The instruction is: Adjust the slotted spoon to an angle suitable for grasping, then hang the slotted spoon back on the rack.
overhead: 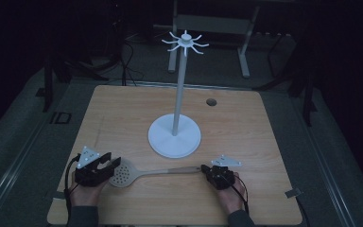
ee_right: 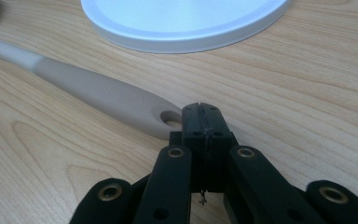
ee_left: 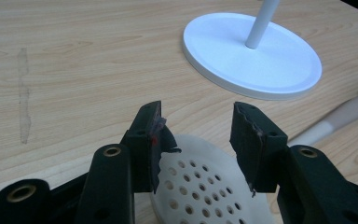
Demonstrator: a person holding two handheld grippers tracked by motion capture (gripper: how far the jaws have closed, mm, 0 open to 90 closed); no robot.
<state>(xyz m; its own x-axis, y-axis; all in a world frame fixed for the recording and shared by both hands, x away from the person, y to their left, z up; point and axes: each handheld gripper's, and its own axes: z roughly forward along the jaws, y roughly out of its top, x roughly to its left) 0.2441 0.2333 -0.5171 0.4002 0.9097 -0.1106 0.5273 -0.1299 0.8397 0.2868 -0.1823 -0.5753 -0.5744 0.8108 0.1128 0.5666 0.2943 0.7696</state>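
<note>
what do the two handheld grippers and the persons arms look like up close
Both are matte black two-jaw grippers, left gripper and right gripper, built from flat linked bars with brass-coloured rivet holes. The jaw faces are ridged; a small red mark shows on one left pad. Each carries a pale grey three-cornered plate on top and trails a black cable. Dark grey sleeves cover the forearms.

Pale wood-grain tabletop (overhead: 123, 118), a white round-based hook stand (overhead: 175, 137), a cream skimmer spoon (overhead: 123, 174) dotted with holes, tan handle.
</note>
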